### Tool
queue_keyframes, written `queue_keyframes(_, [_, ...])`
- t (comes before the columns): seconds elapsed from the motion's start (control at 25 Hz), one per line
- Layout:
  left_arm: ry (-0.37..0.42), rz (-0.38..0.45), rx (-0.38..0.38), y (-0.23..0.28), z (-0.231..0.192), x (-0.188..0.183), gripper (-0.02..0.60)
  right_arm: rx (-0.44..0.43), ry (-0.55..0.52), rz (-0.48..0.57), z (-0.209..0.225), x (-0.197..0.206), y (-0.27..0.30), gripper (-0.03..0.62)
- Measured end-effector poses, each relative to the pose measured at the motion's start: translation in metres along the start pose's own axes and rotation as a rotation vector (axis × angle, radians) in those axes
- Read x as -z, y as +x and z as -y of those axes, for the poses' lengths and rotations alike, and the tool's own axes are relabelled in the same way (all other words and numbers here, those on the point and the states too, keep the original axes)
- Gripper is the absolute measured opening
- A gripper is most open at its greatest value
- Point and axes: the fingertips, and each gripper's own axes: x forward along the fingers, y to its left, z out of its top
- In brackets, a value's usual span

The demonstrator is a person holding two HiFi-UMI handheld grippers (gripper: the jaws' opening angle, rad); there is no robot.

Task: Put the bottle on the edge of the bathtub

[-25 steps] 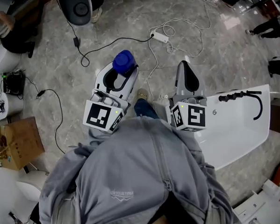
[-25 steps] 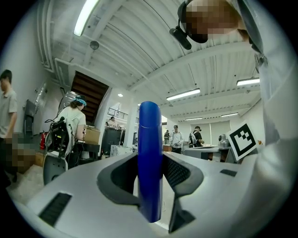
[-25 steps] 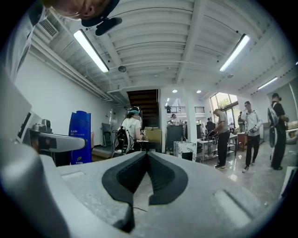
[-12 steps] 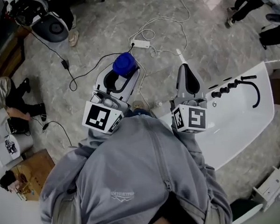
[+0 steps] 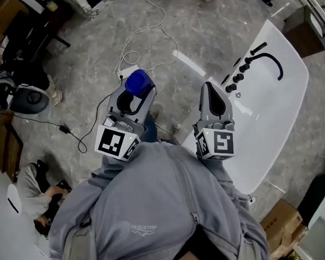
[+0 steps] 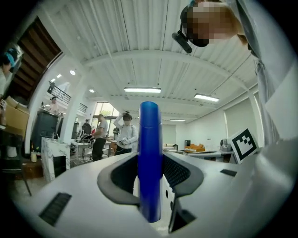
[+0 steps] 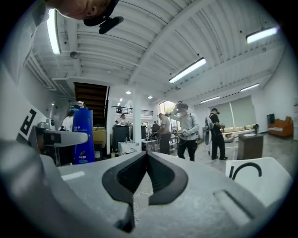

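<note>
Head view: bottle (image 5: 139, 82) upright in L gripper (image 5: 135, 92), over floor (image 5: 90, 58), well left of bathtub (image 5: 282, 122) edge.
L gripper view: jaws clamped on bottle's sides.
R gripper view: R gripper (image 7: 147, 155) jaws together, empty.

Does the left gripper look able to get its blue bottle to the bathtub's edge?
Probably, though not straight across: the shut right gripper sits between the left gripper, clamped on the blue bottle, and the bathtub.

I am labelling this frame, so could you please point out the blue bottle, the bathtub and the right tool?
blue bottle (image 5: 139, 82): head view, on its top end.
bathtub (image 5: 267, 125): head view, on its bare white wall.
right tool (image 5: 208, 85): head view, at its fingertips.
</note>
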Motion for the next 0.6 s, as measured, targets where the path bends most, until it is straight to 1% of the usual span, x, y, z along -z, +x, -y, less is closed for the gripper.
queue_keyframes(0.12, [-0.024, -0.004, 0.112, 0.036, 0.002, 0.002, 0.155, 0.095, 0.001, 0.012, 0.021, -0.003, 0.004, 0.003])
queue_keyframes(0.2, [-0.019, -0.001, 0.184, 0.058, 0.002, -0.001, 0.155, 0.145, 0.003, 0.023, 0.029, -0.006, 0.010, 0.003])
queue_keyframes(0.4, [0.015, 0.014, 0.375, 0.100, 0.000, -0.013, 0.155, 0.271, -0.012, 0.041, 0.033, -0.018, 0.028, 0.003])
queue_keyframes(0.6, [0.021, 0.016, 0.518, 0.127, 0.000, -0.015, 0.155, 0.377, -0.038, 0.067, 0.034, -0.027, 0.039, 0.003])
